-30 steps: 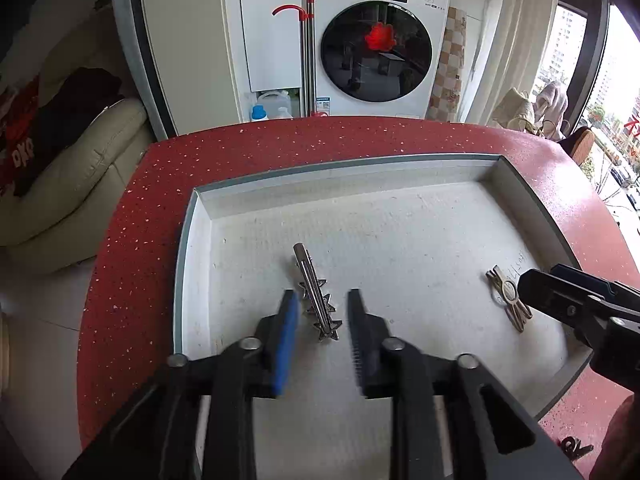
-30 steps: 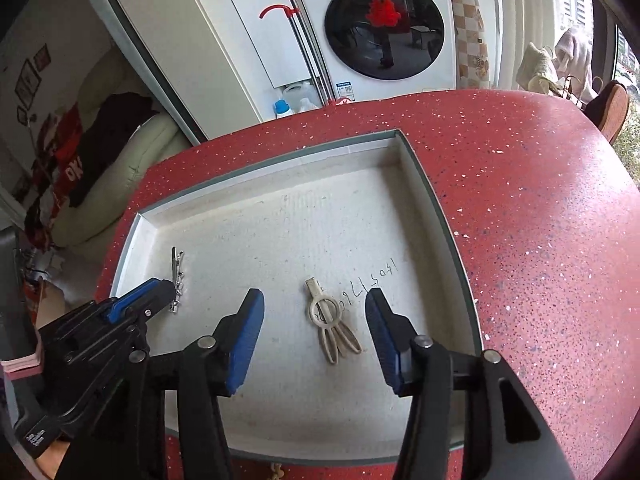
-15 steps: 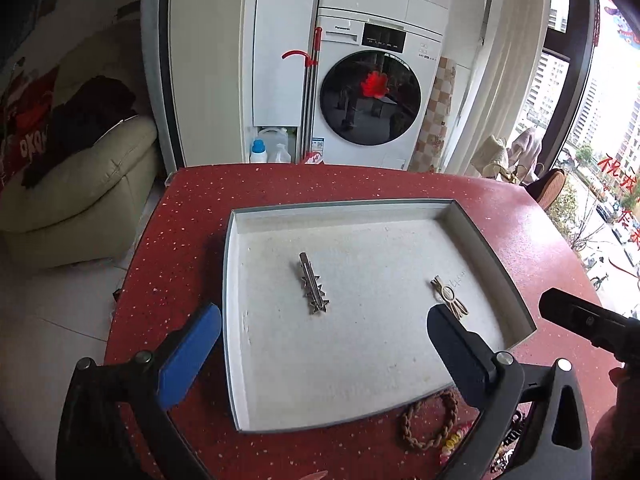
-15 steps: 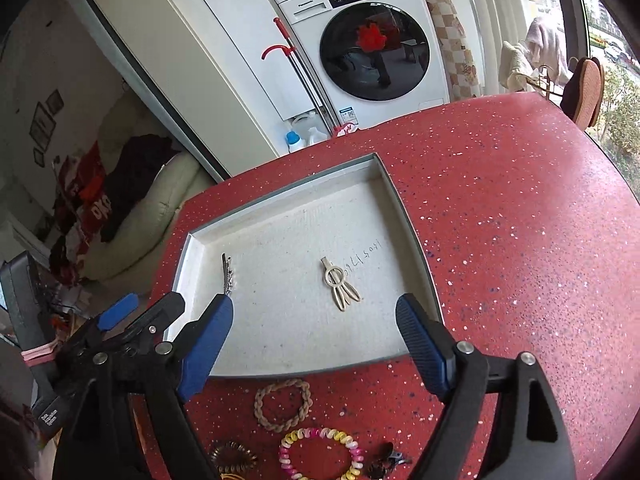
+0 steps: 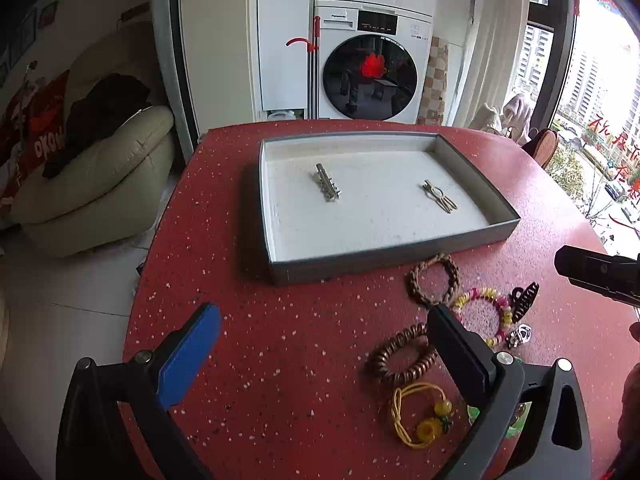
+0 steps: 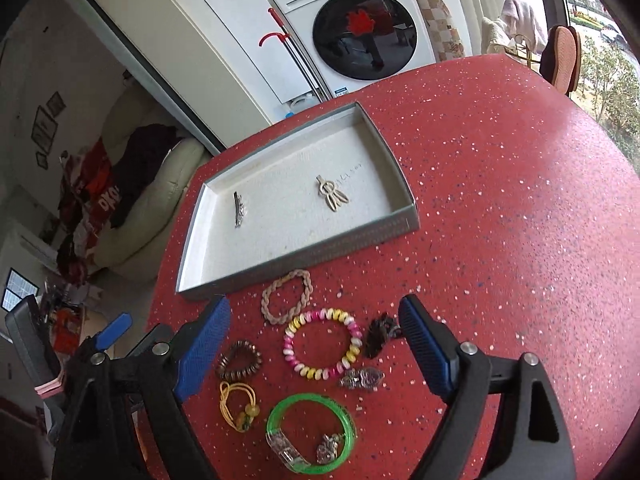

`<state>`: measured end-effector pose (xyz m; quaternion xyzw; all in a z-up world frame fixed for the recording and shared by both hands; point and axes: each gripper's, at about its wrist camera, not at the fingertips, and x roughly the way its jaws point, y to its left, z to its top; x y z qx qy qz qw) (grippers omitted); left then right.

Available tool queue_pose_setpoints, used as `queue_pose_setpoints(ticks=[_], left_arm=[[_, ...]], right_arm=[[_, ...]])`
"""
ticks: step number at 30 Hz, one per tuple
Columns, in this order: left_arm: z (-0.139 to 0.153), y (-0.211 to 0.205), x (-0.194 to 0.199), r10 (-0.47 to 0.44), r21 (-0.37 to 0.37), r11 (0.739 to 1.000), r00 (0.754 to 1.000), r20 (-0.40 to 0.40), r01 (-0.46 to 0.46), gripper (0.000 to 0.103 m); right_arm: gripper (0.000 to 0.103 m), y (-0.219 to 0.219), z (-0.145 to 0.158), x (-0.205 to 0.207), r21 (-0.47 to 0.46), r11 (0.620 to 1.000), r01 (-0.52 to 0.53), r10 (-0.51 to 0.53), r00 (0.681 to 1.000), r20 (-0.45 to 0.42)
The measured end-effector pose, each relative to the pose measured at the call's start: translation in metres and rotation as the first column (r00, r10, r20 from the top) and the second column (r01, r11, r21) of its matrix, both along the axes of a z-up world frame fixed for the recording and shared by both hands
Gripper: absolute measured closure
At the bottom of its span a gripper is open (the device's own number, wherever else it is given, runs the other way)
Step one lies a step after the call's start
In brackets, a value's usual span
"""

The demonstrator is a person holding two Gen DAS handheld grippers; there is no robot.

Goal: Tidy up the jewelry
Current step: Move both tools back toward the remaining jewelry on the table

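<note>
Left claw [image 5: 324, 344] wide, nothing between pads, over red counter [image 5: 280, 360]. Right claw [image 6: 316, 334] wide, nothing gripped, pink-yellow bracelet [image 6: 323, 347] on counter below gap. Near: green bangle [image 6: 311, 432], yellow tie [image 6: 238, 406], brown coil tie [image 6: 239, 365], dark clip [image 6: 378, 334], braided band [image 6: 287, 295], all loose on counter. Farther: grey tray [image 6: 304, 258]. Inside, silver clip [image 6: 239, 210] left, long axis near-to-far; beige clip [image 6: 331, 196] right, prongs toward near-right. Clips well apart.

two clips [image 5: 327, 187] in tray [image 5: 384, 258]
</note>
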<state>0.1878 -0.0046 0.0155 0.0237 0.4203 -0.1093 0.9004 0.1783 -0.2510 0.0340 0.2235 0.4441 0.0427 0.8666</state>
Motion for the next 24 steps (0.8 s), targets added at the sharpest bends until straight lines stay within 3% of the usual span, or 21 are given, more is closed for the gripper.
queue_pose_setpoints(ticks=[5,12,24], left_arm=[[-0.026,0.002,-0.021,-0.010,-0.003,1.000,0.996,-0.087,0.010,0.000],[-0.050,-0.003,-0.041,0.007,0.034,0.999,0.991,-0.134,-0.002,0.000],[-0.055,-0.012,-0.033,0.018,0.091,0.996,0.991,-0.132,-0.006,0.000]], right_arm=[[0.015,0.010,-0.019,-0.034,-0.062,0.998,-0.010,0.007,0.999,-0.049],[0.015,0.022,-0.047,-0.064,-0.149,0.989,-0.025,0.006,0.992,-0.126],[0.015,0.027,-0.059,-0.057,-0.223,0.972,-0.070,0.029,0.983,-0.183]])
